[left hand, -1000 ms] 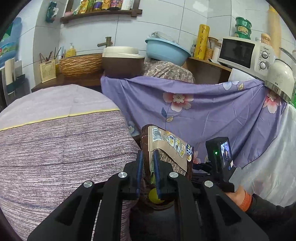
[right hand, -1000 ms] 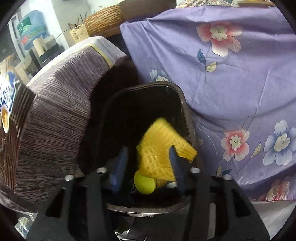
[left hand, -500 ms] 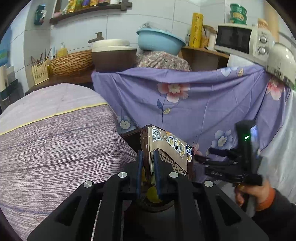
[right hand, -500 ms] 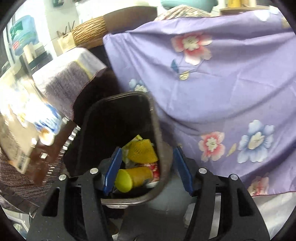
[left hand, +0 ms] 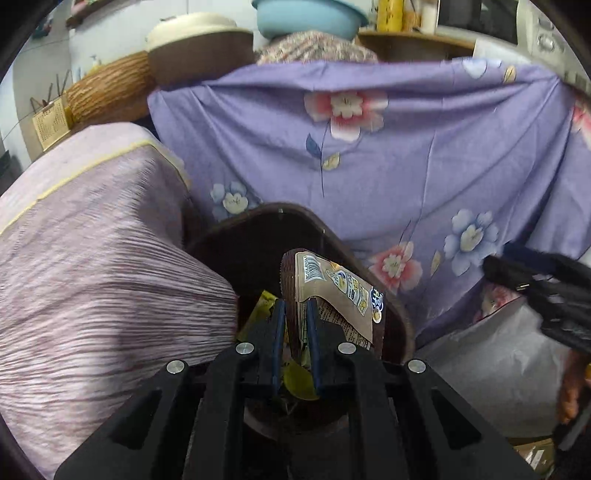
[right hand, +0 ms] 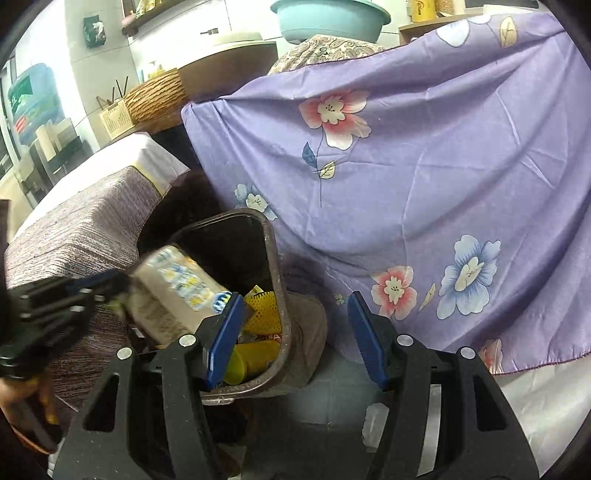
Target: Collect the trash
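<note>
My left gripper [left hand: 295, 314] is shut on a brown snack wrapper [left hand: 332, 288] and holds it over the open brown trash bin [left hand: 395, 317]. In the right wrist view the wrapper [right hand: 173, 291] hangs over the bin [right hand: 275, 277], held by the left gripper [right hand: 110, 284]. Inside the bin lie a yellow mesh piece [right hand: 264, 310] and a yellow cup [right hand: 251, 358]. My right gripper [right hand: 295, 325] is open and empty, just right of the bin's rim. It also shows at the right edge of the left wrist view [left hand: 539, 291].
A purple flowered cloth [right hand: 424, 166] hangs behind and right of the bin. A table under a striped mauve cloth [left hand: 92, 258] stands left of it. A white plastic sheet [left hand: 491, 369] lies at lower right. A shelf behind holds a basket [right hand: 155, 96] and a blue basin [right hand: 328, 18].
My left gripper has lowered the wrapper towards the bin's mouth. My right gripper has let go of the yellow mesh piece, opened wide and pulled back up and to the right.
</note>
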Motion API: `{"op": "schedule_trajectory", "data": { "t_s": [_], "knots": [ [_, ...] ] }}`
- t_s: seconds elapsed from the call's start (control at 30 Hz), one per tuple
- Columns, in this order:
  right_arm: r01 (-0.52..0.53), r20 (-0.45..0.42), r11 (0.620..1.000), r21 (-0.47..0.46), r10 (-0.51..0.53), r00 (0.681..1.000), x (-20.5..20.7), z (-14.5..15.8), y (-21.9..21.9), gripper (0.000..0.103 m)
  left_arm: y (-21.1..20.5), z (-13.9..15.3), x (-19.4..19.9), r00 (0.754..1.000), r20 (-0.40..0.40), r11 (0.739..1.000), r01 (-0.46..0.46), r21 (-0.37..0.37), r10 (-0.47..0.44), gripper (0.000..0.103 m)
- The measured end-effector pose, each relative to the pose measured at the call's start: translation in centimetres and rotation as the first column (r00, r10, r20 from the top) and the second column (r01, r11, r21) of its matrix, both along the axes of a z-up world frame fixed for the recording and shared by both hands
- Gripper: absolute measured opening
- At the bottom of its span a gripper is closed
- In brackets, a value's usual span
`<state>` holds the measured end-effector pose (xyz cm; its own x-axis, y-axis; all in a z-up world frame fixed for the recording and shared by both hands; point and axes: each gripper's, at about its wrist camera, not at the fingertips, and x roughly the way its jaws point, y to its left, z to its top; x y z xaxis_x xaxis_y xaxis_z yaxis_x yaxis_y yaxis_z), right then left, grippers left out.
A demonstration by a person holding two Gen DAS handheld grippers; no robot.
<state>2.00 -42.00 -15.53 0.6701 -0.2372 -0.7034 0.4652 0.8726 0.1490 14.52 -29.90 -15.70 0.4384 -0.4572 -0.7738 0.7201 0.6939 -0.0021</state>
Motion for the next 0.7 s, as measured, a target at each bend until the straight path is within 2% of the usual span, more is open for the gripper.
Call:
{"op": "schedule_trajectory", "data": {
  "t_s": [0.17, 0.27, 0.33, 0.4, 0.43, 0.5, 0.63, 0.7],
  "knots": [
    [0.003, -0.001, 1.000, 0.003, -0.003, 1.000, -0.4, -0.1, 0.0, 0.059, -1.5, -2.7, 0.5, 1.000, -0.020, 0.998, 0.009, 0.066, -0.008, 0.015],
    [0.018, 0.004, 1.000, -0.003, -0.018, 1.000, -0.9, -0.1, -0.2, 0.072, -1.8, -3.2, 0.7, 0.999, -0.033, 0.998, 0.009, 0.063, -0.007, 0.016],
    [0.028, 0.006, 1.000, -0.003, -0.028, 1.000, -1.2, -0.1, -0.4, 0.073, -1.8, -3.1, 0.6, 0.999, -0.034, 0.998, 0.012, 0.056, -0.010, 0.023],
    [0.037, 0.006, 0.999, -0.004, -0.037, 0.999, -1.4, -0.1, -0.6, 0.073, -1.8, -2.8, 0.4, 0.999, -0.028, 0.999, 0.016, 0.048, -0.014, 0.037],
    [0.042, 0.006, 0.999, -0.007, -0.042, 0.999, -1.5, 0.0, -0.7, 0.073, -1.7, -2.6, 0.1, 1.000, -0.020, 0.999, 0.016, 0.043, -0.015, 0.040],
    [0.051, 0.014, 0.999, -0.011, -0.051, 0.999, -1.7, 0.2, -0.8, 0.073, -1.4, -1.8, -0.5, 1.000, -0.006, 1.000, 0.023, 0.020, -0.022, 0.053],
    [0.067, 0.037, 0.997, -0.031, -0.066, 0.997, -1.9, 1.0, -0.6, 0.073, -0.3, 0.2, -1.6, 0.999, 0.021, 0.999, 0.026, -0.038, -0.025, 0.066],
    [0.077, 0.048, 0.996, -0.050, -0.075, 0.996, -2.1, 1.4, -0.3, 0.080, 0.6, 1.5, -2.0, 1.000, 0.025, 0.997, 0.017, -0.074, -0.015, 0.072]
  ]
}}
